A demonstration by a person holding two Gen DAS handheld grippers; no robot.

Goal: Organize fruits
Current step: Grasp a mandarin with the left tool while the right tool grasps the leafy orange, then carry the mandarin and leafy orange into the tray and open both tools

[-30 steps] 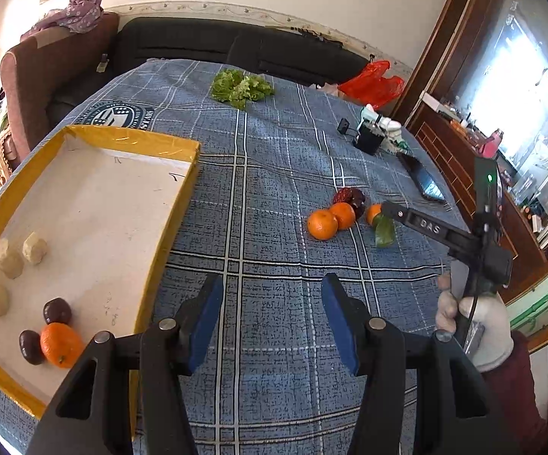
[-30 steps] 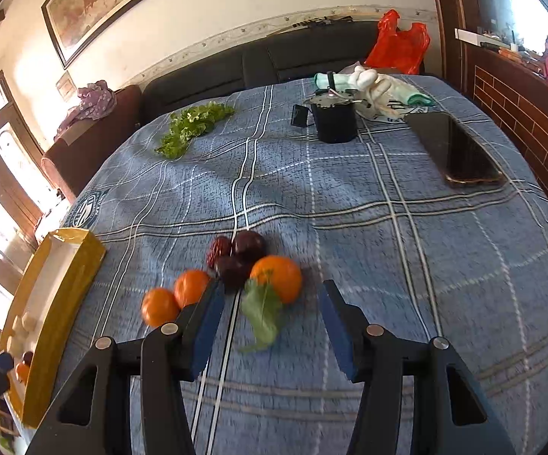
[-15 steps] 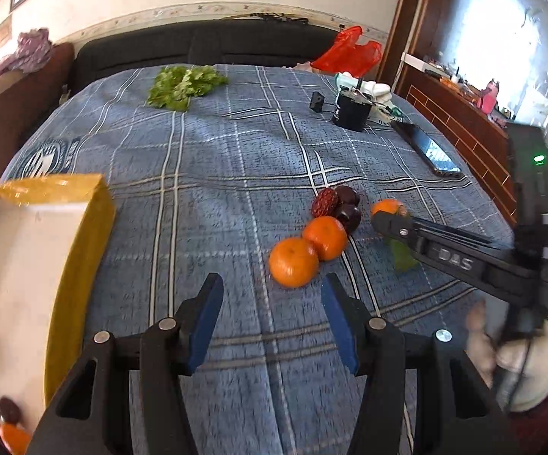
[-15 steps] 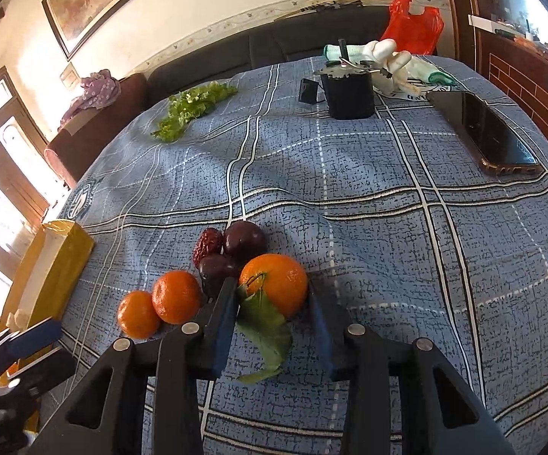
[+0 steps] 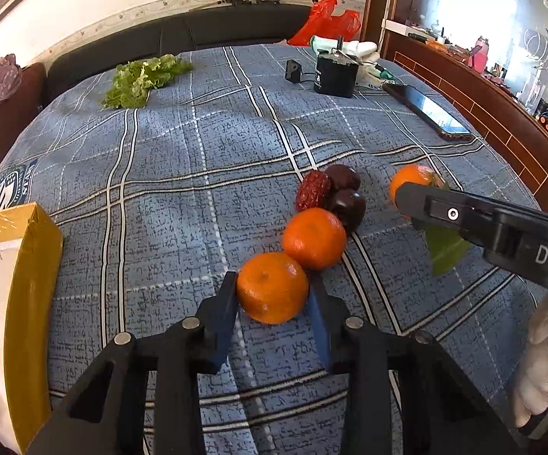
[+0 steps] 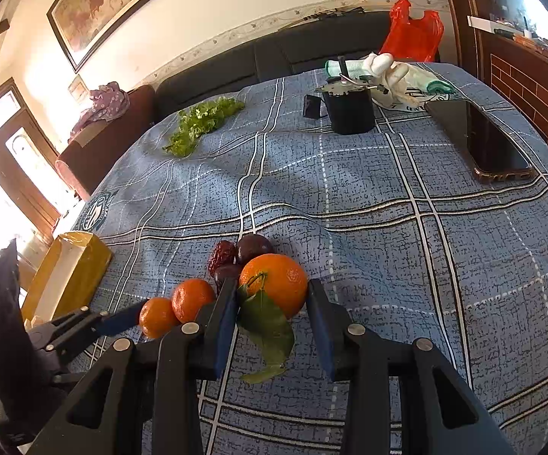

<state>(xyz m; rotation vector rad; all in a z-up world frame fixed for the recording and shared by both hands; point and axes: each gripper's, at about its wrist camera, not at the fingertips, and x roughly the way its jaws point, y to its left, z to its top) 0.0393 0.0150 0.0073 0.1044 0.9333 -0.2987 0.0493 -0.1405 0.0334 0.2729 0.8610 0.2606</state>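
Note:
A cluster of fruit lies on the blue plaid cloth. My left gripper (image 5: 274, 299) has its blue pads against both sides of the nearest small orange (image 5: 272, 287), which rests on the cloth. A second small orange (image 5: 314, 238) touches it, with two dark plums (image 5: 346, 204) and a red date (image 5: 313, 189) behind. My right gripper (image 6: 272, 301) is shut on a larger orange (image 6: 274, 280) with a green leaf (image 6: 266, 326); this orange also shows in the left wrist view (image 5: 410, 184). The yellow tray (image 5: 33, 265) stands at the left.
Green lettuce (image 5: 143, 77) lies at the far left of the table. A black pot (image 5: 335, 74), a small black box (image 5: 292, 70), white gloves (image 6: 399, 76), a phone (image 6: 490, 144) and a red bag (image 6: 412, 32) are at the far right. A dark sofa runs behind.
My left gripper swung from the tray to the fruit cluster and closed its jaws around the nearest small orange. My right gripper moved forward and closed on the leafed orange.

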